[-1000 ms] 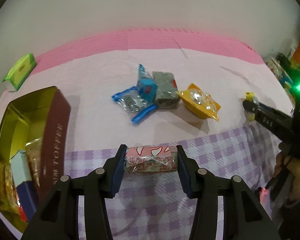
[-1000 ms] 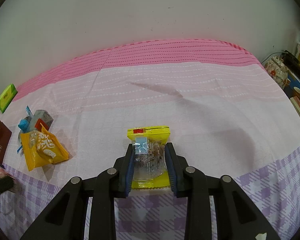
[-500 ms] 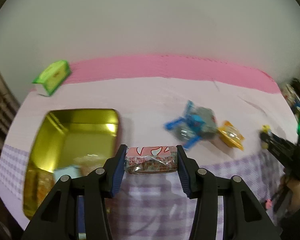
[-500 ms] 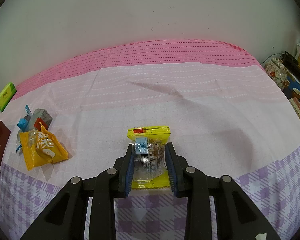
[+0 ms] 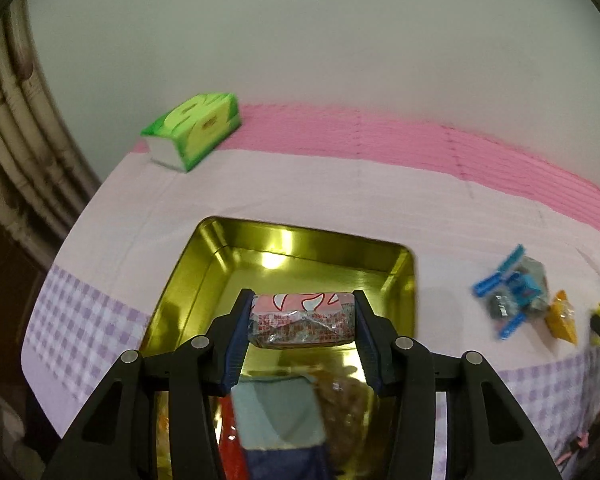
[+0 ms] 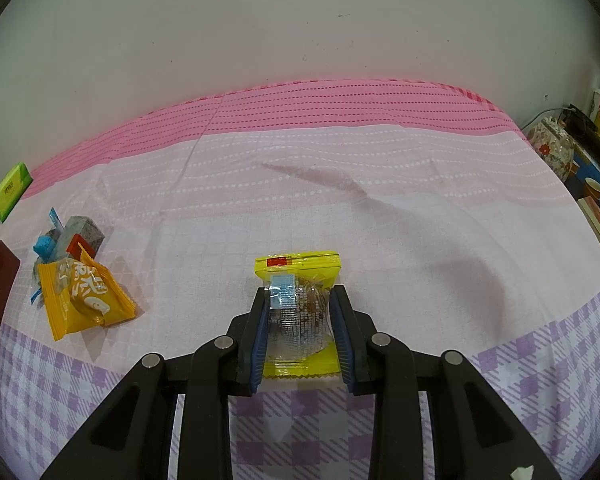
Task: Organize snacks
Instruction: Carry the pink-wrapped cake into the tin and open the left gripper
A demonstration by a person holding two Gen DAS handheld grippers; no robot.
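The left gripper point(image 5: 303, 322) clamps a pink-wrapped snack point(image 5: 303, 322) above the open gold tin point(image 5: 204, 264); lower it over bare tin floor, far of the snacks already inside, then release. The right gripper point(image 6: 299, 318) pinches a yellow packet point(image 6: 298, 280) on the cloth, right of the orange packet point(image 6: 85, 300).

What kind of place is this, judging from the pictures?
Probably a room in a home: a table under a pink and purple checked tablecloth against a plain wall, a green tissue pack, and a floral jar beside it.
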